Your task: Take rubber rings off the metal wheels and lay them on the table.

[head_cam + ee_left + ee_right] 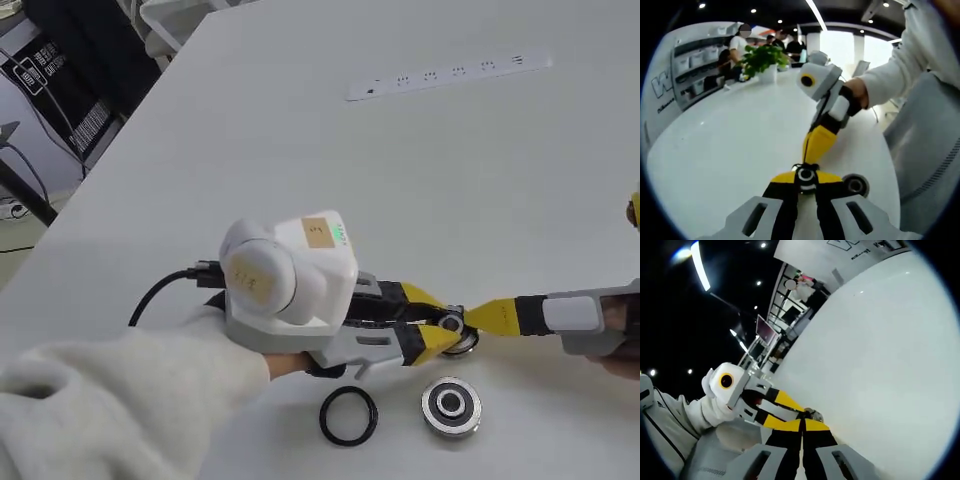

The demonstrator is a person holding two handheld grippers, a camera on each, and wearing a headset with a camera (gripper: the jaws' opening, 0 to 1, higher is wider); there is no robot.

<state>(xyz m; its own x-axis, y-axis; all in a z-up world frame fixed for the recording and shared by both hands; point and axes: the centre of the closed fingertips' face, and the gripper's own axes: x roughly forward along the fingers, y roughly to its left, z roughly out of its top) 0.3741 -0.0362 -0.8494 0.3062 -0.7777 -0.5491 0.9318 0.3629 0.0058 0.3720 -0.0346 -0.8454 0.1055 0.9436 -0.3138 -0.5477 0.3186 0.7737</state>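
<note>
The left gripper (443,325) is clamped shut on a metal wheel (462,340) near the front of the table (400,180). The right gripper (478,317) has its jaws pressed together at the wheel's rim; whether they grip its rubber ring cannot be told. Clamp the wheel firmly, peel outward evenly, and lay the ring by the loose ring (349,415).

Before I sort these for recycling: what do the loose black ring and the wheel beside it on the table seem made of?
The loose ring is matte black, thin and without shine, so probably rubber. The wheel has bright silvery faces with glints, so it is likely bare metal. A dark band sits between rim and hub, material unclear.
</note>
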